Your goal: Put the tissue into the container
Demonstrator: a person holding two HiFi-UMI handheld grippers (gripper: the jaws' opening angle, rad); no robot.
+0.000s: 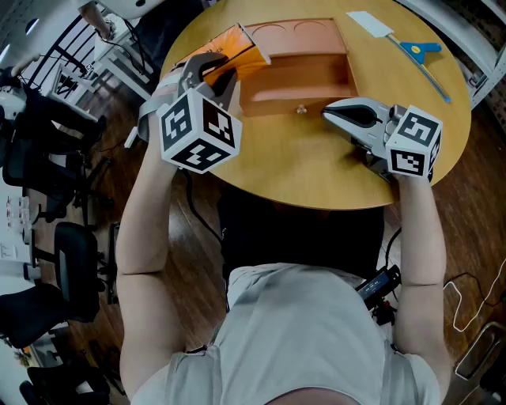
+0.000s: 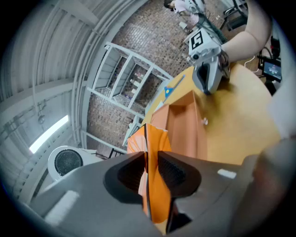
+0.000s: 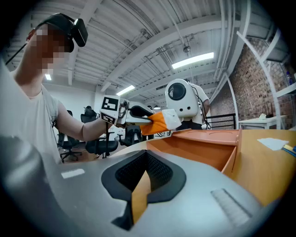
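Note:
An orange tissue pack (image 1: 237, 47) with a white end hangs over the left end of the terracotta container (image 1: 296, 96), whose lid stands open at the back. My left gripper (image 1: 217, 67) is shut on the pack; in the left gripper view the pack (image 2: 155, 152) is pinched between the dark pads (image 2: 127, 173). My right gripper (image 1: 330, 111) lies on the round wooden table (image 1: 300, 174) just in front of the container's right half, jaws together with nothing between them. From the right gripper view the left gripper (image 3: 141, 112) and the pack (image 3: 159, 121) show beyond the container (image 3: 208, 148).
A white card (image 1: 369, 23) and a blue-handled tool (image 1: 423, 55) lie on the table's far right. Office chairs (image 1: 71, 269) and desks stand on the floor to the left. A white robot figure (image 3: 182, 97) stands behind the table. A cable (image 1: 466, 297) trails at lower right.

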